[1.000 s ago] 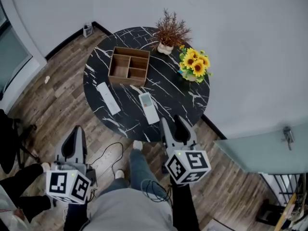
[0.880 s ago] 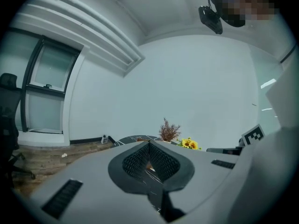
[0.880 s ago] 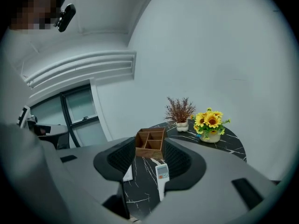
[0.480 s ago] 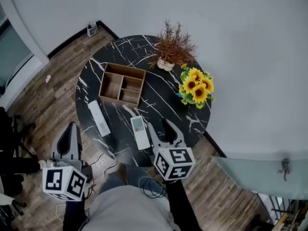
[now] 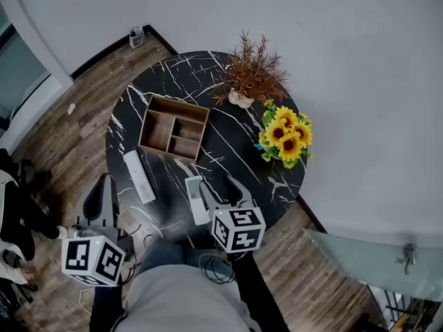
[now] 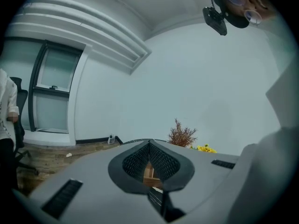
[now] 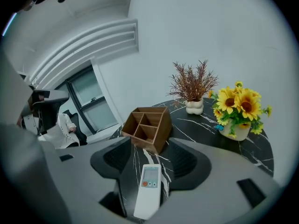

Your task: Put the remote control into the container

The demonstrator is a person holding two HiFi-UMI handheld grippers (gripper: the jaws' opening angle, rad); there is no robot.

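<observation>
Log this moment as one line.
right gripper: open, jaws just opening, astride remote control on table, not gripped | left gripper: shut, empty | container: no remote inside

Container top: the wooden container (image 5: 173, 128) is open upward, and the way from above is free.
Near side: a bare strip of counter (image 5: 235, 154) lies between the container and both remotes.
Between remotes: the long remote (image 5: 139, 176) and the small remote (image 5: 196, 199) lie apart, with bare counter between them.
Right side: the sunflowers (image 5: 287, 135) and the dried plant (image 5: 250, 75) stand tall near the rim.
Behind: the wall (image 5: 360, 61) closes that side.
</observation>
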